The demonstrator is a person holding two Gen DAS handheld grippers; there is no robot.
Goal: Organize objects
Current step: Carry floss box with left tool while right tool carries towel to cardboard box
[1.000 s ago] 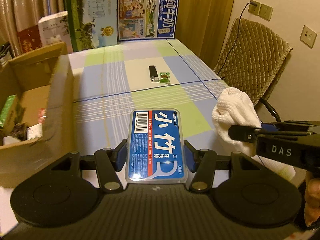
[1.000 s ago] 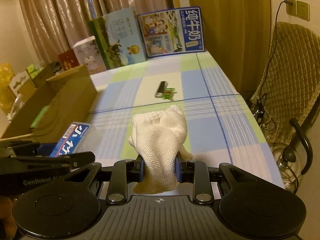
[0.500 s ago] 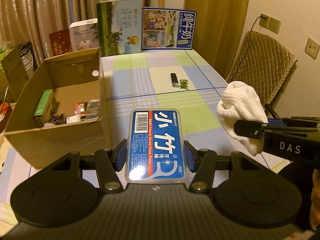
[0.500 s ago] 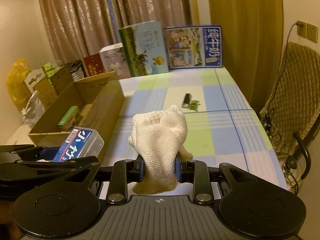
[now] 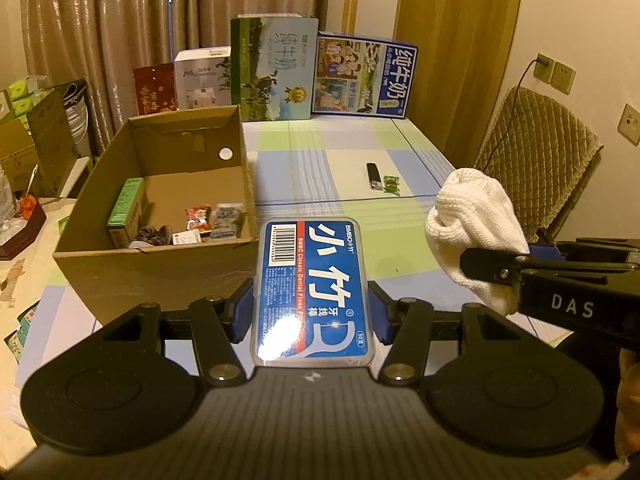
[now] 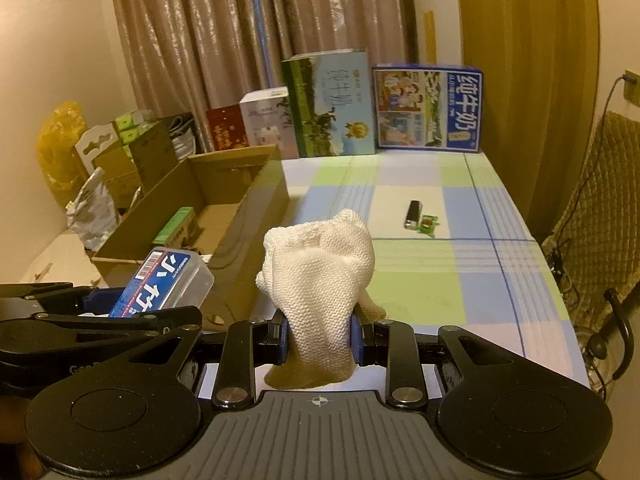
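Note:
My left gripper [image 5: 312, 308] is shut on a blue dental floss pick box [image 5: 314, 288] and holds it above the table, just right of the open cardboard box [image 5: 104, 240]. The same floss box [image 6: 164, 284] shows at the lower left of the right wrist view. My right gripper [image 6: 318, 336] is shut on a bunched white cloth [image 6: 320, 276], which appears as the white cloth [image 5: 472, 224] to the right in the left wrist view. A black lighter [image 5: 373, 176] and a small green candy [image 5: 391, 183] lie farther out on the checked tablecloth.
The cardboard box holds a green carton [image 5: 126, 210] and several small packets [image 5: 200, 220]. Large milk cartons [image 5: 362, 74] and other boxes line the table's far edge. A quilted chair [image 5: 540, 160] stands to the right. More boxes and bags [image 6: 100, 160] crowd the left side.
Both grippers have risen and drawn back with their loads still held. The cardboard box's inside has come fully into view on the left.

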